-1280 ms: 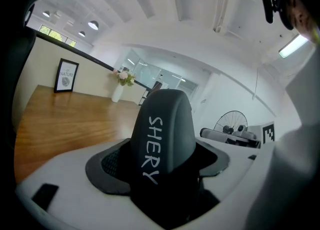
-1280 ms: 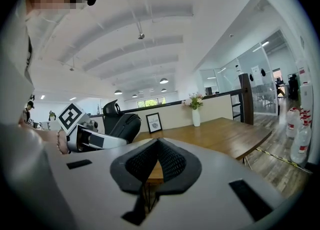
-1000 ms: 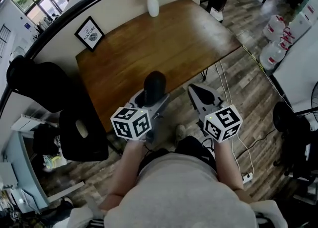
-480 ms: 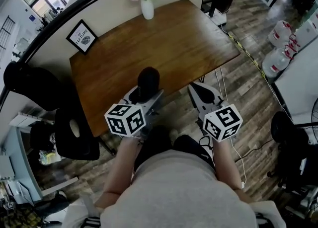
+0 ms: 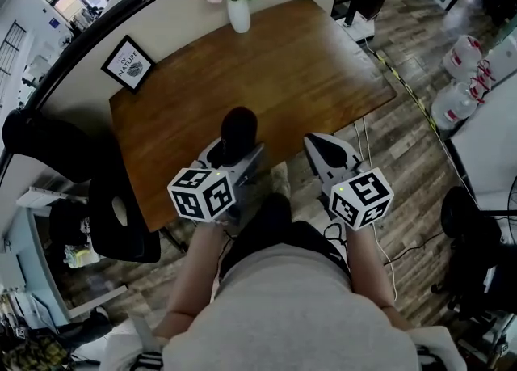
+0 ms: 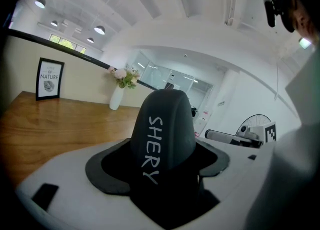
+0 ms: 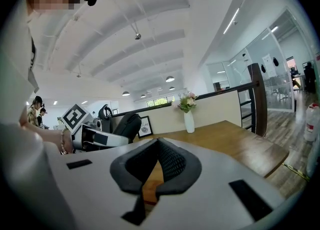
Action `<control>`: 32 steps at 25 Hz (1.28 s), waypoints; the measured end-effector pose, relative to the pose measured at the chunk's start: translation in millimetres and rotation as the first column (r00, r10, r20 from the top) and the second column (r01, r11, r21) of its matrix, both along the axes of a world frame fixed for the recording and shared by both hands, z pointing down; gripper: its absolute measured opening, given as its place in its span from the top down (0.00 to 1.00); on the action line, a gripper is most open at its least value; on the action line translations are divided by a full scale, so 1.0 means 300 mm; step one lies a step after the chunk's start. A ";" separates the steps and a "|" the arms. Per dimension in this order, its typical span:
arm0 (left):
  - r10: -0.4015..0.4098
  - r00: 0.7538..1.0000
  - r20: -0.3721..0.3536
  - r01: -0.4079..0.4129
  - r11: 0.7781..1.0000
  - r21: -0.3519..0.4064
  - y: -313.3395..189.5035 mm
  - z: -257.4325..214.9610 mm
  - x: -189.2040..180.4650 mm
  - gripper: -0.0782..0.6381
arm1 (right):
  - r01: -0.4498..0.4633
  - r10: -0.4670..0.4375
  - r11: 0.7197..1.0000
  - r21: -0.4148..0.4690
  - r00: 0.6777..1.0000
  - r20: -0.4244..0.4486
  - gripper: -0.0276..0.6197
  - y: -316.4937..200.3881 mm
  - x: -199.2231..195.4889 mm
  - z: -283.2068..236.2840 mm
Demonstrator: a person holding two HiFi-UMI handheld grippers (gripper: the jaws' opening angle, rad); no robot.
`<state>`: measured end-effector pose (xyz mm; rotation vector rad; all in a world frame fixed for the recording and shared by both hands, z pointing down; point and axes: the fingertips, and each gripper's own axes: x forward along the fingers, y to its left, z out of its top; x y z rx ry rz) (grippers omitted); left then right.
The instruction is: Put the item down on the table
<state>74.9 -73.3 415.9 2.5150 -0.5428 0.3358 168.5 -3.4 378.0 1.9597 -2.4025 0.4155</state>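
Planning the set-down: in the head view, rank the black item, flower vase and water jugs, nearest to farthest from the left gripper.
1. Black item, clamped in the left gripper.
2. Flower vase, far edge of the table.
3. Water jugs, far right, off the table.

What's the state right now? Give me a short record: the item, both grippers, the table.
item: dark rounded object lettered SHERY, upright between the jaws
left gripper: shut on the dark rounded object
right gripper: jaws together, nothing between them
item position: at the near edge of the table; contact with the wood cannot be seen
table contents: vase of flowers and framed picture, both at the far edge
task status: item not yet released
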 end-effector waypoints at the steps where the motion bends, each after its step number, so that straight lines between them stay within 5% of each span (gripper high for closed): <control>1: -0.002 1.000 0.003 0.002 1.000 -0.004 -0.015 0.009 0.010 0.36 | 0.001 -0.001 1.000 -0.004 1.000 0.001 0.94 -0.016 0.012 0.005; 9: -0.061 0.998 0.005 0.061 0.997 -0.036 -0.168 0.057 0.086 0.36 | 0.048 -0.048 0.998 -0.038 0.999 0.000 0.94 -0.188 0.094 0.024; 16: -0.091 0.996 -0.011 0.091 0.995 -0.040 -0.339 0.046 0.160 0.36 | 0.190 -0.192 0.981 -0.039 0.981 -0.036 0.94 -0.451 0.063 -0.014; 32: -0.242 0.970 0.016 0.242 0.970 -0.024 -0.625 0.091 0.056 0.36 | 0.360 -0.365 0.926 -0.114 0.931 -0.022 0.94 -0.783 -0.009 0.081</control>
